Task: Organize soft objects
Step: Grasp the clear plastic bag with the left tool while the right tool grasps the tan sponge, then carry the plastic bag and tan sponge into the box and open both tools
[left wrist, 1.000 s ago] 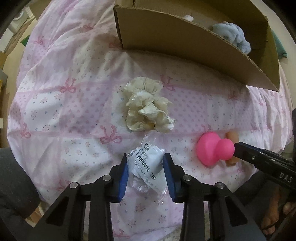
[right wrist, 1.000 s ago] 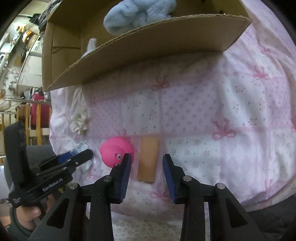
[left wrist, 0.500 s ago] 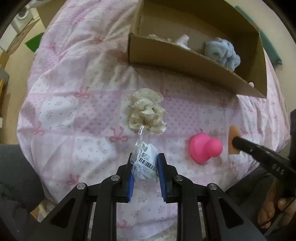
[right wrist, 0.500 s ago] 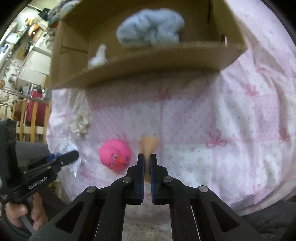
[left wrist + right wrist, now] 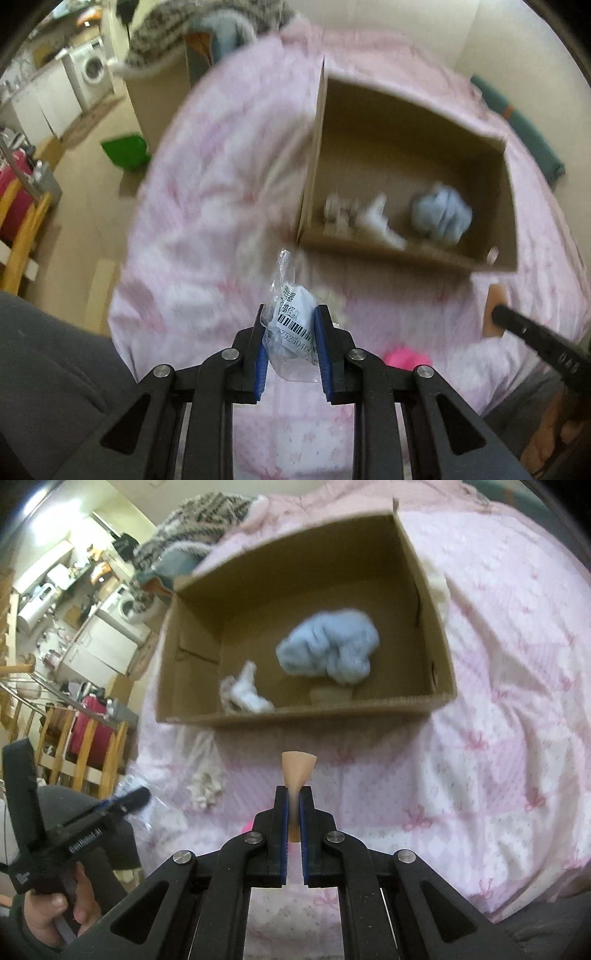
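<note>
Pink bow-print bed (image 5: pixel 498 701), box (image 5: pixel 424 590) ahead; left gripper (image 5: pixel 290 334) grasping packet (image 5: pixel 291 325), right gripper (image 5: pixel 294 808) clenched on tan pad (image 5: pixel 297 771); washing machine (image 5: pixel 92 70) far left.

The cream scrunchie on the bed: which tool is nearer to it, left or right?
Left. The left tool, shut on the plastic packet, hangs just above the cream scrunchie. The right tool, shut on the tan sponge, is further to its right.

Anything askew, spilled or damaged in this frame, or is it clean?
Nothing spilled or damaged. The only oddity: the tan pad is squeezed thin in the right claw, its free end flaring. The left claw pinches a crumpled plastic packet. The cardboard box sits upright on the bedspread.
</note>
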Tool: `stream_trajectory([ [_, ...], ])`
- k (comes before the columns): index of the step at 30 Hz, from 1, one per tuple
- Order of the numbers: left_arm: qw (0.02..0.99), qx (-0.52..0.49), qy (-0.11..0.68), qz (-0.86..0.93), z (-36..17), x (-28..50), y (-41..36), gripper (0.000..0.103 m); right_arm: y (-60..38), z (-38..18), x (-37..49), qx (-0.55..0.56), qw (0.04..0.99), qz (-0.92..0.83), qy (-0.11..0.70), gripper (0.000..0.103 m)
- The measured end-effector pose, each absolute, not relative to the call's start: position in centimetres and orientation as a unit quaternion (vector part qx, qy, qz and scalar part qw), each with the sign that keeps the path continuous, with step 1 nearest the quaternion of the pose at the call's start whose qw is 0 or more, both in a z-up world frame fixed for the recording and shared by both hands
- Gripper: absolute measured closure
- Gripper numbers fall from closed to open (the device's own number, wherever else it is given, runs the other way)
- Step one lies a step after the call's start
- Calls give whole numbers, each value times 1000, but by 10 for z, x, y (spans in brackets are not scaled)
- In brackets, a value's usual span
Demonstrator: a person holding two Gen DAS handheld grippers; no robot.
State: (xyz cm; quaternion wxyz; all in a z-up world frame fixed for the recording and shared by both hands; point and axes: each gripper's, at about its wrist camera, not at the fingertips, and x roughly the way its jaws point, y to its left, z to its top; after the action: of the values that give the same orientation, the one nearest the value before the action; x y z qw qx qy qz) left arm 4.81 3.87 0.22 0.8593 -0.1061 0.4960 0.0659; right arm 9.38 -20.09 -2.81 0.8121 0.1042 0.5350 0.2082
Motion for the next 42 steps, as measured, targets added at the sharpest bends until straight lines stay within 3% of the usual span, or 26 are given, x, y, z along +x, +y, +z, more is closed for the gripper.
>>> stream_trajectory([
  [9, 901, -61, 427, 39, 47, 75, 34, 83, -206, -4, 94, 129, 833, 216, 493, 96],
  [24, 917, -44, 396, -22, 74, 145, 15, 83, -232, 69, 131, 145, 874, 218, 409, 96],
  [35, 910, -32, 413, -17, 12, 187, 7, 83, -249, 0, 173, 196, 840, 181, 472, 96],
  [42, 902, -48, 429, 1, -6, 197, 17, 82, -231, -19, 188, 155, 833, 179, 499, 96],
])
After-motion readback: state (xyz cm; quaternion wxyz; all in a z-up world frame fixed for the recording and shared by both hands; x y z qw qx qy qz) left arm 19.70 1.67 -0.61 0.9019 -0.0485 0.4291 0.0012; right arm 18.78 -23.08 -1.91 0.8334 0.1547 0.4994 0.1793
